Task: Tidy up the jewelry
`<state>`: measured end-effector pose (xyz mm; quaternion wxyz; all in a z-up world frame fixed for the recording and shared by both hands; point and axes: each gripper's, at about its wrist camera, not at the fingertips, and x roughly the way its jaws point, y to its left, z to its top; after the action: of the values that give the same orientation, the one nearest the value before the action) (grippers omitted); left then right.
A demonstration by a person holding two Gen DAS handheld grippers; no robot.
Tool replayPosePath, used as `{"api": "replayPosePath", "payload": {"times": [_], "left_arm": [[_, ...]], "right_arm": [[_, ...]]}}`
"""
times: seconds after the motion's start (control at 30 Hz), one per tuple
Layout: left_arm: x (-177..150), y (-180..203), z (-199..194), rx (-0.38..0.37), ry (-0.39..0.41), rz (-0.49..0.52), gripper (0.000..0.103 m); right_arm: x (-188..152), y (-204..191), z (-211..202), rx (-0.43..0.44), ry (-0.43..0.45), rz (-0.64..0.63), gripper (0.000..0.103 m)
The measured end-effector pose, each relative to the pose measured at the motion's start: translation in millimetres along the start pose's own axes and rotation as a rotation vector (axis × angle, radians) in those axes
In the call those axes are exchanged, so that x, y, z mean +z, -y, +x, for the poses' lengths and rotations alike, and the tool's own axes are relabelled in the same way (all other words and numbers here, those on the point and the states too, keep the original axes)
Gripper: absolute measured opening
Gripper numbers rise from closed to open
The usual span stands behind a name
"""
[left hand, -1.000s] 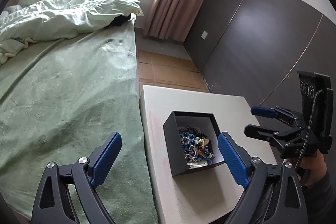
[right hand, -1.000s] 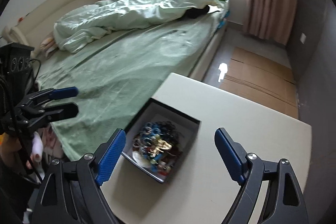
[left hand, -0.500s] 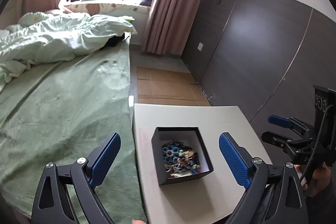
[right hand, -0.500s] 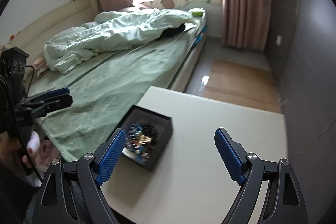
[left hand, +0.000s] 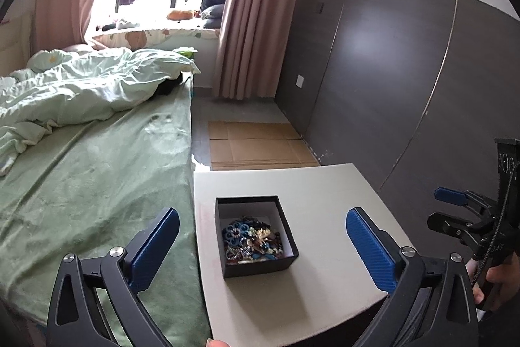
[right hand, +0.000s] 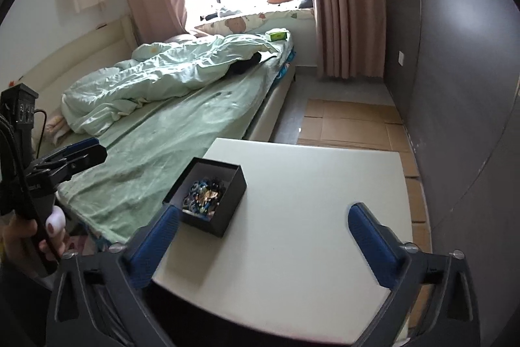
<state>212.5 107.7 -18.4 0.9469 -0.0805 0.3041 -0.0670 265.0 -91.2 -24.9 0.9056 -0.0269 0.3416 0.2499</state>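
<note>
A black open box (left hand: 258,265) holds a tangle of blue, gold and dark jewelry (left hand: 252,239) and sits on a white table (left hand: 325,194), near its left edge. In the right wrist view the box (right hand: 227,204) and its jewelry (right hand: 204,195) lie left of centre. My left gripper (left hand: 261,246) is open and empty, pulled back above the table's near edge. My right gripper (right hand: 263,241) is open and empty, raised above the table. Each gripper shows in the other's view: the right one (left hand: 455,210) at the far right, the left one (right hand: 76,156) at the far left.
A bed with a green sheet (left hand: 97,171) and a rumpled duvet (left hand: 81,90) lies against the table's left side. Flattened cardboard (left hand: 256,148) covers the floor beyond the table. A dark panelled wall (left hand: 406,86) runs along the right. Pink curtains (left hand: 256,15) hang by the window.
Both grippers have pulled back and risen away from the box, so it looks smaller and more of the room shows. Both stay open and empty. The box has not moved.
</note>
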Motion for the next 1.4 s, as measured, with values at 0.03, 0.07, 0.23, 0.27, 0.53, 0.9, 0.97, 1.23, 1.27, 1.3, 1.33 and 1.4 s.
{"api": "replayPosePath", "payload": {"times": [0.03,0.07,0.23,0.27,0.53,0.9,0.97,1.23,1.27,1.3,1.33,1.4], "left_arm": [[-2,3,-3,0.005,-0.001,0.003,0.103],[-3,5,-5,0.007,-0.002,0.005,0.103],[-15,20,-27,0.0,0.017,0.02,0.103],[-17,23,-32,-0.003,0.022,0.026,0.103],[-37,46,-67,0.0,0.051,0.023,0.103],[-61,79,-121,0.026,0.136,0.082,0.103],[-65,82,-130,0.021,0.152,0.083,0.103],[-77,89,-148,0.026,0.179,0.099,0.103],[-78,90,-150,0.027,0.181,0.101,0.103],[-79,90,-151,0.028,0.184,0.1,0.103],[-80,91,-152,0.026,0.187,0.098,0.103],[-80,89,-153,0.024,0.19,0.092,0.103]], "right_arm": [[-3,1,-4,-0.007,0.001,0.003,0.103],[-7,2,-7,-0.018,0.002,0.007,0.103],[-22,8,-25,-0.015,0.003,0.072,0.103],[-26,9,-30,-0.015,-0.001,0.089,0.103],[-52,4,-69,-0.031,0.034,0.105,0.103],[-82,-11,-129,-0.049,0.124,0.101,0.103],[-86,-14,-138,-0.051,0.137,0.1,0.103],[-102,-23,-163,-0.057,0.174,0.102,0.103],[-104,-24,-165,-0.057,0.178,0.103,0.103],[-105,-25,-167,-0.057,0.181,0.105,0.103],[-106,-25,-168,-0.056,0.182,0.106,0.103],[-108,-27,-169,-0.055,0.186,0.104,0.103]]}}
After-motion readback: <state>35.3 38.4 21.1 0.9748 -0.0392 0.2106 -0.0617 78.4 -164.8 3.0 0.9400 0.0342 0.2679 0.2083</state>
